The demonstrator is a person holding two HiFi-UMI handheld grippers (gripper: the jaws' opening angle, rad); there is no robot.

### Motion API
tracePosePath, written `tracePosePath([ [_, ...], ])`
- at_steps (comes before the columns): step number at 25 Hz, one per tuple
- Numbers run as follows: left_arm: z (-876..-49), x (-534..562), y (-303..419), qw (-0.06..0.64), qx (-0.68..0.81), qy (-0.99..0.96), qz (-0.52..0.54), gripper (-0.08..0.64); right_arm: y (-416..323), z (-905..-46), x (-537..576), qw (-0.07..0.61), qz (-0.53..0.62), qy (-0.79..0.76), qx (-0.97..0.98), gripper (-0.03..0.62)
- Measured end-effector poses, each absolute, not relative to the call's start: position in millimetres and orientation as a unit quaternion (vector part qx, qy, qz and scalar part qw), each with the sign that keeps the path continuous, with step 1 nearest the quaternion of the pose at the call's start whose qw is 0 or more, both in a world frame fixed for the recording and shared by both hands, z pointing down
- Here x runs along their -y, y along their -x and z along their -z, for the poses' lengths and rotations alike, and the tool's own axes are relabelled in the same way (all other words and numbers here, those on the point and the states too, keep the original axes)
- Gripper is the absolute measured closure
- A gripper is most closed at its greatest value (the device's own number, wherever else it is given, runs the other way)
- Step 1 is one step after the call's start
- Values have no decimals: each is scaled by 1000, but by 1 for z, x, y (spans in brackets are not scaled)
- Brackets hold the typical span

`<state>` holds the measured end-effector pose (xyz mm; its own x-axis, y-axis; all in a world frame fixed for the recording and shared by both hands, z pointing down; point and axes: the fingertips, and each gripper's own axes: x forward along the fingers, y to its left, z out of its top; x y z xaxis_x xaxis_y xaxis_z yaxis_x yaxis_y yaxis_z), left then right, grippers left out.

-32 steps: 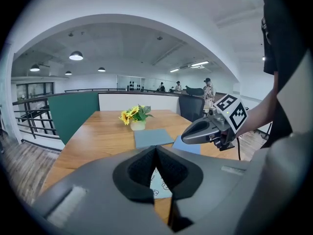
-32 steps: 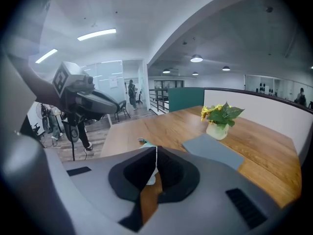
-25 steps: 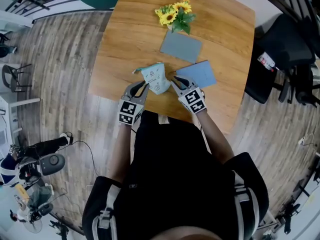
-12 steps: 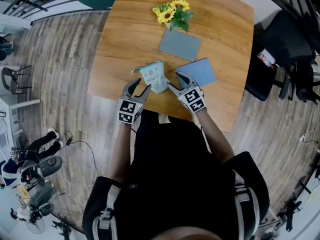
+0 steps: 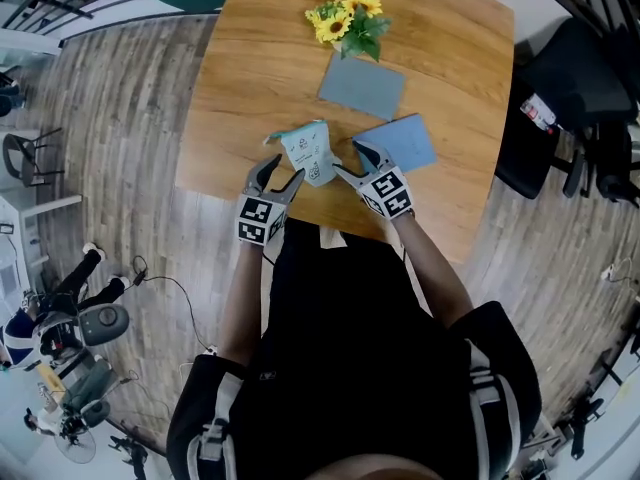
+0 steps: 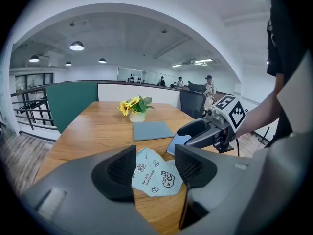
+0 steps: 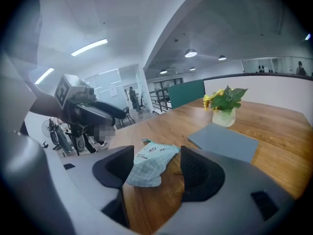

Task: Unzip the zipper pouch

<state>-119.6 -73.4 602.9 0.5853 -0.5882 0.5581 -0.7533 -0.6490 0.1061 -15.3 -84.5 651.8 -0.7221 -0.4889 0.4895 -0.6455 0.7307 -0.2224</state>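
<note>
The zipper pouch point(image 5: 308, 153), pale teal with small cartoon prints, lies flat near the front edge of the wooden table point(image 5: 250, 78). My left gripper point(image 5: 283, 168) sits just short of its near-left corner, and its jaws are opening with nothing pressed between them. My right gripper point(image 5: 350, 160) is at the pouch's near-right side, its jaws likewise opening and holding nothing. In the left gripper view the pouch point(image 6: 156, 173) shows through the gap between the jaws, resting on the table. The right gripper view shows the pouch point(image 7: 149, 163) the same way, untouched.
A small pot of sunflowers point(image 5: 345, 23) stands at the far side of the table. A grey mat point(image 5: 362, 86) and a blue notebook point(image 5: 400, 146) lie behind and to the right of the pouch. A black chair point(image 5: 590, 88) stands off the table's right edge.
Both grippers' jaws have spread wide and let go of the pouch's near corners. The pouch now rests on the table by itself.
</note>
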Motion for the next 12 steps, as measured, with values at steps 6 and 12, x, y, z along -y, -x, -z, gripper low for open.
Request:
tracePosePath([
  [6, -615, 87, 123, 174, 377, -873, -258, 316, 30, -670, 100, 189, -243, -304, 902, 295],
  [12, -621, 97, 126, 178, 368, -874, -263, 316, 45, -700, 125, 156, -346, -308, 872, 298],
])
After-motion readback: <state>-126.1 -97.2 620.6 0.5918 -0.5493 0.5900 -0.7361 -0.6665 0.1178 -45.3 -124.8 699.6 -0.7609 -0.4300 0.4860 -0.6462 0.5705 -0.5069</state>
